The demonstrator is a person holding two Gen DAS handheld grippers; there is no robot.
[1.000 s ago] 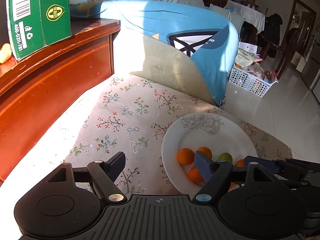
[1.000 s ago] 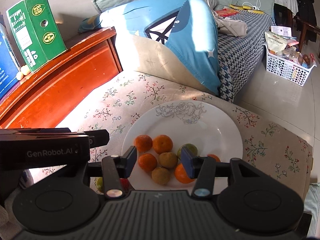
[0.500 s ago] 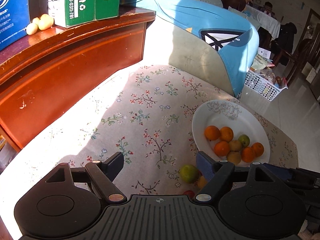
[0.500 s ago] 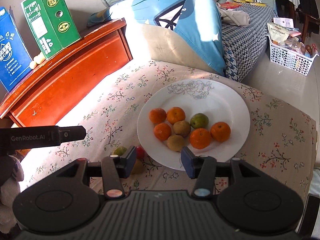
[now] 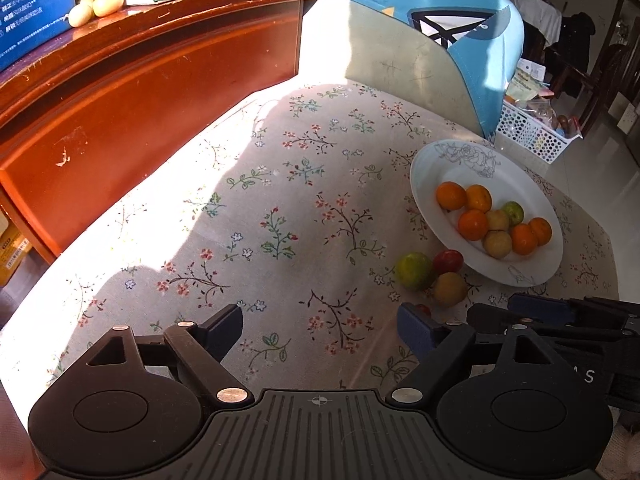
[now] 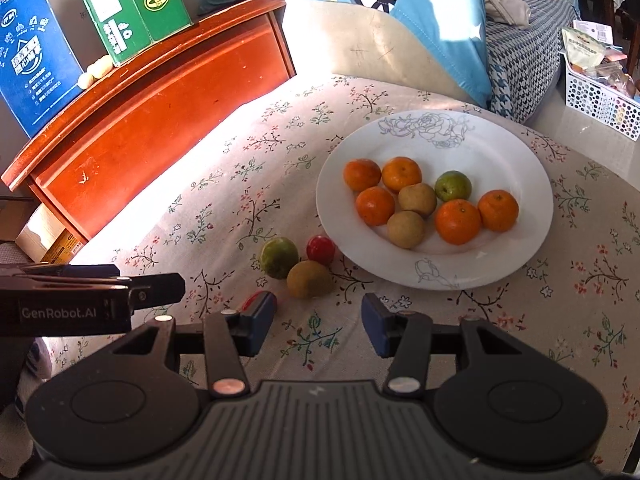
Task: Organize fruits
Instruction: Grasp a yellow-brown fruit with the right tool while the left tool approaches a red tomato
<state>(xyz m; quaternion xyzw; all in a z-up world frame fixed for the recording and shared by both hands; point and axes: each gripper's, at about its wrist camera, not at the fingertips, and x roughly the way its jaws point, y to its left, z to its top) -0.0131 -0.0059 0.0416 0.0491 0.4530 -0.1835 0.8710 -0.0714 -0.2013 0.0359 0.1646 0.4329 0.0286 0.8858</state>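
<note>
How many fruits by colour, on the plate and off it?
Orange: 5, all on the plate
Yellow-brown: 3 (2 on plate, 1 on the cloth)
Green: 2 (1 on plate, 1 on cloth)
Red: 2 on cloth, one half hidden
Total: 12

Floral tablecloth [image 6: 248, 184] spread beside a red wooden cabinet [image 6: 160, 112]. Green carton [image 6: 132, 0] and blue carton [image 6: 32, 52] stood on top. Blue-and-beige cushion [image 5: 432, 40] leaned behind; white perforated basket [image 6: 600, 96] sat on the floor.
</note>
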